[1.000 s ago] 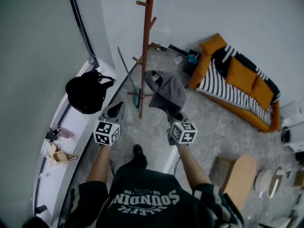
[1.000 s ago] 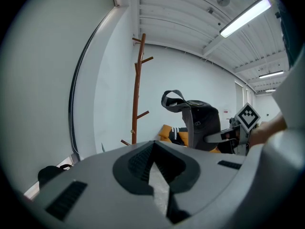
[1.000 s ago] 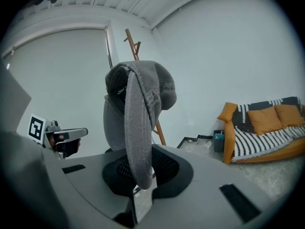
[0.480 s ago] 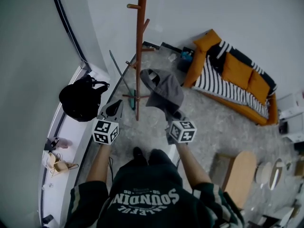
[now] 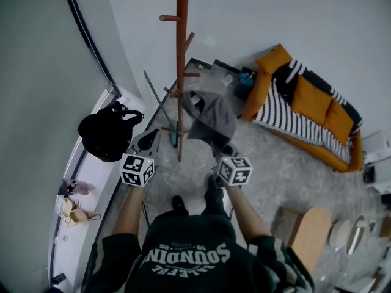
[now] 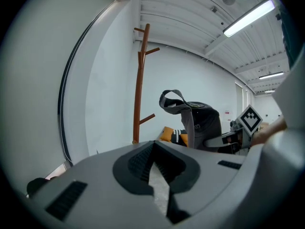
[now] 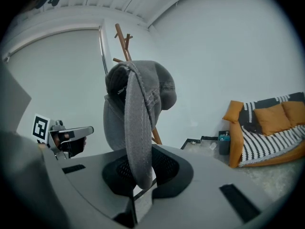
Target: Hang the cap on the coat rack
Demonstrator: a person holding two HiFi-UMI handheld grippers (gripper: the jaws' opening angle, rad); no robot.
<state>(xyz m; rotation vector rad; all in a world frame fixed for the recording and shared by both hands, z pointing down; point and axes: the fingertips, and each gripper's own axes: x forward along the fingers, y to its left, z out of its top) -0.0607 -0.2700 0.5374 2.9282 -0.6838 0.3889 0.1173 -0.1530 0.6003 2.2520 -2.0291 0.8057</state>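
Observation:
A tall brown wooden coat rack (image 5: 181, 72) with angled pegs stands just ahead near the wall. The grey cap (image 5: 214, 116) hangs right of the pole, its brim pinched in my right gripper (image 5: 223, 148), which is shut on it. In the right gripper view the cap (image 7: 138, 109) rises upright from the jaws (image 7: 142, 168) and hides most of the rack (image 7: 125, 44). My left gripper (image 5: 148, 140) is held left of the pole with its jaws together and nothing in them. In the left gripper view the rack (image 6: 139, 89) stands ahead, the cap (image 6: 198, 120) to its right.
A black backpack (image 5: 105, 132) lies on a white ledge (image 5: 85, 191) at the left. An orange sofa (image 5: 305, 112) with a striped blanket stands at the right wall. A light wooden table (image 5: 311, 224) is at lower right. A thin pole (image 5: 160, 99) leans by the rack's base.
The person has stepped toward the coat rack, carrying both grippers forward. The cap stays gripped in the right gripper and now sits nearer the pole.

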